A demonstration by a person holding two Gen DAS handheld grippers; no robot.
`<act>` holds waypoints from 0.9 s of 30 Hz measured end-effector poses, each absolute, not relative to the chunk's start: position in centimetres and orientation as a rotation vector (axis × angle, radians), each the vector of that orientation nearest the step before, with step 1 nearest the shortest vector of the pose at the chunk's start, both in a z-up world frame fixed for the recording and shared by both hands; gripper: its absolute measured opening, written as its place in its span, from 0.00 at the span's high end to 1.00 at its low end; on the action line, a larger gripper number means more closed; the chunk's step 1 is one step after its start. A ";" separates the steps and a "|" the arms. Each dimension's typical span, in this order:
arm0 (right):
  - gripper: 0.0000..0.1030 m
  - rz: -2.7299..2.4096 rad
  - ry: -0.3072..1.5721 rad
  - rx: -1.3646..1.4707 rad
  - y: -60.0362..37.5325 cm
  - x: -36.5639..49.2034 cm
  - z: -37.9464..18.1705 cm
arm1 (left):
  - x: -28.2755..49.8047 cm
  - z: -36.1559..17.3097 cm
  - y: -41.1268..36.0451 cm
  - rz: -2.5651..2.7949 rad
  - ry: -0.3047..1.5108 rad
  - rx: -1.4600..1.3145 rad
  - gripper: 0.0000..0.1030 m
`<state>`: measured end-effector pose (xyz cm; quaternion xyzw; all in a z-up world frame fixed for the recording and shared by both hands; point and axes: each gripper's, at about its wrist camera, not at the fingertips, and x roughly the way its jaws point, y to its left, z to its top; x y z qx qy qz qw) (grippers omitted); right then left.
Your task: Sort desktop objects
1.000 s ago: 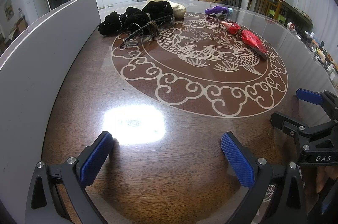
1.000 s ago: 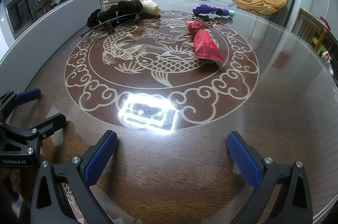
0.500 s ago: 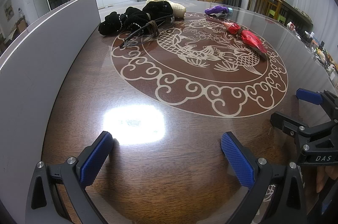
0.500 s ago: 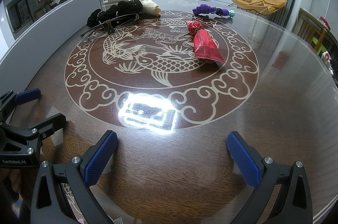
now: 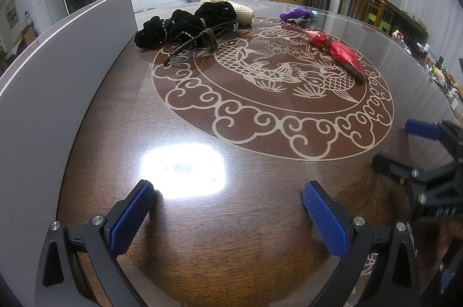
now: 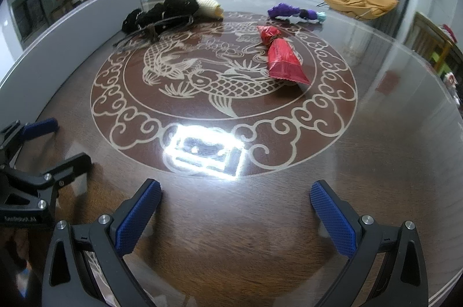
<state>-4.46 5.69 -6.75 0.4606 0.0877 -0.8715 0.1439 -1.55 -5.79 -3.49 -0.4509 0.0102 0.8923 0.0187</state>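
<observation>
Nothing appears sorted yet. Both hand-held grippers are held spread and empty at the bottom of their frames: the left hand-held gripper (image 5: 228, 208) and the right hand-held gripper (image 6: 235, 205), low over the bare near part of the counter (image 5: 260, 234). Scattered across the upper part of each frame are a black cloth bundle (image 5: 179, 24) touching a cream knitted item (image 5: 231, 7), glasses (image 5: 194, 50) just beside them, a red packet (image 6: 283, 58) and a purple toy (image 6: 286, 11). All of them remain to be moved. Creases in the red packet are shown closer in the right wrist view; only in the left wrist view is a grey panel (image 5: 58, 69) seen large along the left edge.
</observation>
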 end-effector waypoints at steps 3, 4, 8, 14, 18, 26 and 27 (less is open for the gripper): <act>0.00 -2.602 0.218 1.297 7.5 -5.5 -6.0 | -1.5 -3.5 -5.8 2.770 0.033 -1.399 0.00; 0.00 -2.616 0.181 1.297 8.2 -6.1 -5.8 | -1.5 -3.5 -5.8 2.769 0.033 -1.399 0.00; 0.00 -2.614 0.129 1.299 9.1 -10.0 -5.1 | -1.5 -3.5 -5.8 2.769 0.033 -1.399 0.00; 0.00 -2.587 0.138 1.321 7.3 -17.1 -4.8 | -1.5 -3.5 -5.8 2.769 0.033 -1.399 0.00; 0.26 -2.587 0.131 1.338 5.7 -19.3 -5.3 | -1.5 -3.5 -5.8 2.769 0.034 -1.398 0.00; 0.72 -2.567 0.141 1.298 5.2 -16.6 -5.2 | -1.5 -3.5 -5.8 2.769 0.034 -1.398 0.00; 0.72 -2.557 0.153 1.281 5.3 -15.3 -5.0 | -1.5 -3.5 -5.8 2.769 0.034 -1.398 0.00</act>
